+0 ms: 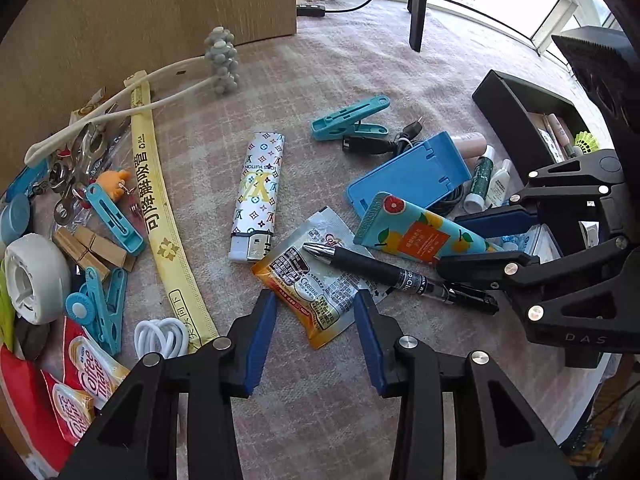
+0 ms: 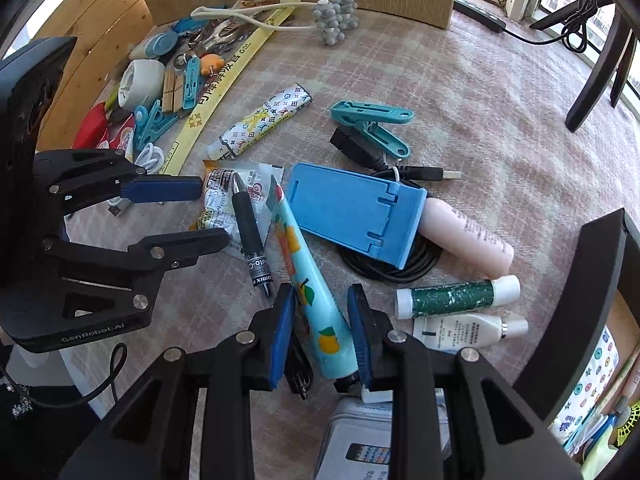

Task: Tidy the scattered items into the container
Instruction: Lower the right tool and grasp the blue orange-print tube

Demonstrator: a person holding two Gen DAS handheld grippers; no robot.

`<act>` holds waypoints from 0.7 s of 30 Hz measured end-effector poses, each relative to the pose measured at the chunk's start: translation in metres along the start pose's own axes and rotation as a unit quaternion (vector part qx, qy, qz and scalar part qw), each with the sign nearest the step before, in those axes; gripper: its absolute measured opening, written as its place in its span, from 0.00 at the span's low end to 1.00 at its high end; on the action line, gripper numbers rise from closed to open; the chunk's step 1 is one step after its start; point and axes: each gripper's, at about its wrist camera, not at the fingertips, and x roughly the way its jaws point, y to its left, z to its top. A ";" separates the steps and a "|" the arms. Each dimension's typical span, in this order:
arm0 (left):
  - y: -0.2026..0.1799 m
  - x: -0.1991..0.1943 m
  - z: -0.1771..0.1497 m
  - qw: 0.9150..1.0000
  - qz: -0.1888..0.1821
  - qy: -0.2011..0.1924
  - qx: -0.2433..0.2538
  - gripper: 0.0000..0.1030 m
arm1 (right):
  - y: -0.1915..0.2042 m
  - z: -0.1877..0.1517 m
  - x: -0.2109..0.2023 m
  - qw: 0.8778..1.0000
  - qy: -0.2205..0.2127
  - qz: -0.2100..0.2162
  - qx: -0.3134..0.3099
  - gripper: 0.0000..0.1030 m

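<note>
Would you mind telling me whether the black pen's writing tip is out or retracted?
Out: the black pen lies across the creamer sachet with its pointed metal tip exposed at the silver cone end.

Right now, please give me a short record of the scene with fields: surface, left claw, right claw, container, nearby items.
surface: pink checked cloth, many small items scattered on it
left claw: open, over a creamer sachet; pads not pressing it
right claw: astride the light blue fruit-print tube; contact unclear
container: black box at the right, some items already inside
nearby items: black pen lying across the sachet, patterned lighter, blue phone stand
</note>
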 end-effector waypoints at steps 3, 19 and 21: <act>-0.003 0.001 0.001 1.000 0.004 -0.001 0.006 0.38 | 0.003 0.003 0.001 1.000 0.000 -0.006 -0.005 0.24; 0.017 -0.010 0.003 0.999 -0.013 -0.022 -0.026 0.00 | 0.012 -0.013 -0.013 0.998 -0.031 0.016 0.045 0.16; 0.022 -0.007 0.005 0.998 -0.014 -0.023 -0.052 0.00 | 0.006 -0.018 -0.016 0.998 -0.032 0.016 0.048 0.16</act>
